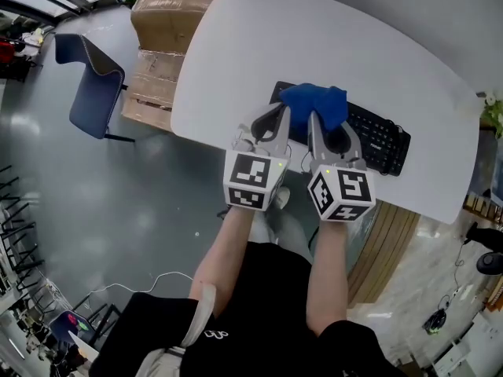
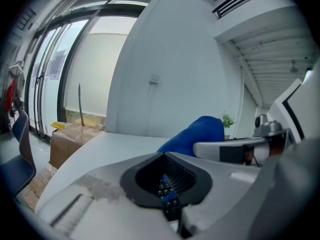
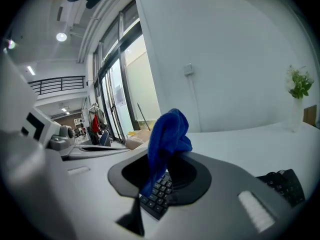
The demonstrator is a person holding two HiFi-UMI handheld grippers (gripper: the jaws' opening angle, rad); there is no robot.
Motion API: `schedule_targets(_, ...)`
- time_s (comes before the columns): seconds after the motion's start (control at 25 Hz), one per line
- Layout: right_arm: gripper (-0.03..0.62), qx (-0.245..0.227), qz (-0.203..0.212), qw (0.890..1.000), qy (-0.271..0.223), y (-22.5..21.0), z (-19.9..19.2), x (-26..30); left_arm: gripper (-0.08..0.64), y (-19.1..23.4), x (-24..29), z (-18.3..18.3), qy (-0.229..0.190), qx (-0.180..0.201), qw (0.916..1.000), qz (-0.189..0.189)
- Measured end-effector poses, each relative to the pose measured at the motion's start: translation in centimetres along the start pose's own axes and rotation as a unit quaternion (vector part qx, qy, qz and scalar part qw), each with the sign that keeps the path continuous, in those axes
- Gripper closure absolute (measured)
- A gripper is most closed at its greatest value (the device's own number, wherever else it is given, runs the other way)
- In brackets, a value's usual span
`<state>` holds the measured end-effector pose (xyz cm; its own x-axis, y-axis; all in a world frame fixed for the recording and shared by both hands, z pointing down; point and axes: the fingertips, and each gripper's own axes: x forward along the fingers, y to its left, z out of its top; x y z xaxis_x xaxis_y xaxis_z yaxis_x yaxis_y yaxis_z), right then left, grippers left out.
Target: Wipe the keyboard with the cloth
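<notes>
Standing over a pale worktop [image 1: 314, 38] with a tool in each hand. Gripping the blue cloth [image 1: 314, 103] in the right tool [image 1: 324, 126], closed tight on a fold of it. Looking along the right tool [image 3: 172, 159]: pinched at the tips, the cloth [image 3: 167, 129] bunched up above them and trailing in a narrow strip down through the dark opening behind.

Holding the cloth on top of the black keyboard [image 1: 379, 138], over the end nearer the left tool [image 1: 280, 113], with the other keys bare towards the right. Set aslant, that keyboard, close to the worktop's near edge; glimpsed again below the right tool as rows of keys [image 3: 156, 198].

Holding the left tool just beside the right one, likewise closed to its tips and touching the cloth's edge; cannot tell whether nipping any fabric. Looking along the left tool [image 2: 167, 159]: shut, with a few keys [image 2: 167, 191] and flecks of blue showing through its opening, and the cloth [image 2: 197, 134] humped up just beyond.

Down on the floor, past the worktop's left side: a blue chair [image 1: 94, 85] and stacked cardboard boxes [image 1: 165, 22].
</notes>
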<state>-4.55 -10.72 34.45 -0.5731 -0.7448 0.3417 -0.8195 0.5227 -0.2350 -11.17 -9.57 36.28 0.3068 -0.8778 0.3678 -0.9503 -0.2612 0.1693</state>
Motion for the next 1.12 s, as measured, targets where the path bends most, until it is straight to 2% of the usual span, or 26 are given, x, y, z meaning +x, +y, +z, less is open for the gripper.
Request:
schedule_targets(0.24,0.509,0.002,0.002,1.000,0.029,0.8,-2.2,3.8,0.563,3.1,1.9,-2.5,0.026,-0.024,0.9994,0.003)
schedule_targets(0.44,0.511,0.004,0.004,0.999,0.053,1.2,-4.5,6.8,0.563,5.4,3.8,-4.8,0.048,-0.028,0.9984,0.004)
schedule_targets(0.64,0.509,0.014,0.003,0.997,0.071,1.3,-6.0,8.3,0.563,6.2,4.8,-6.3,0.070,-0.047,0.9964,-0.006)
schedule_targets(1.12,0.511,0.031,-0.008,0.994,0.107,1.1,-9.2,10.7,0.563,7.4,6.8,-9.4,0.122,-0.056,0.9907,-0.026)
